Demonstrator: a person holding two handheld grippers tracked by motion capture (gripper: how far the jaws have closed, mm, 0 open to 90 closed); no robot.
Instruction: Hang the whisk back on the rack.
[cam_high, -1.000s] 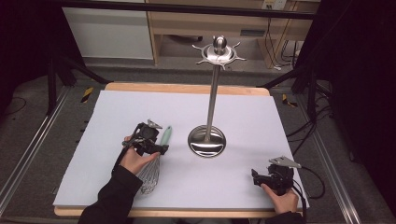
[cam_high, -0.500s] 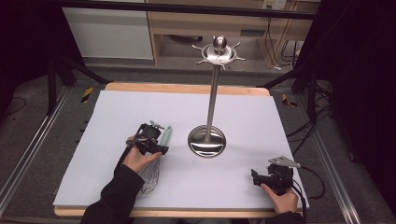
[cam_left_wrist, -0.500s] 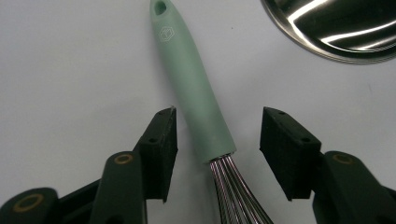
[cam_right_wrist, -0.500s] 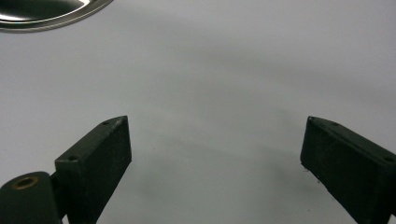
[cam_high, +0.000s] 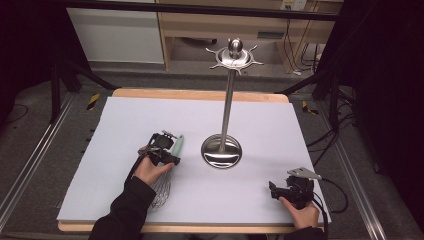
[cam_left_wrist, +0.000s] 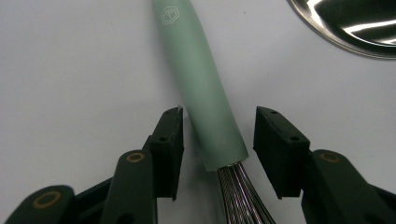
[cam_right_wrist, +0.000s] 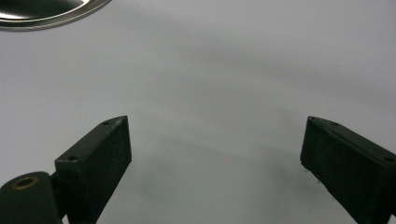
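One small white cube logo on whisk (cam_left_wrist: 210, 102) handle, wordless

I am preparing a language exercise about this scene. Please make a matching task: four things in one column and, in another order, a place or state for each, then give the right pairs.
Things
1. whisk
2. metal stand
3. left gripper
4. right gripper

Places or states
A. open over bare white surface
B. upright at the middle of the table
C. lying flat, green handle toward the stand's base
D. jaws open, one on each side of a green handle, not yet closed

Pairs: 1-C, 2-B, 3-D, 4-A
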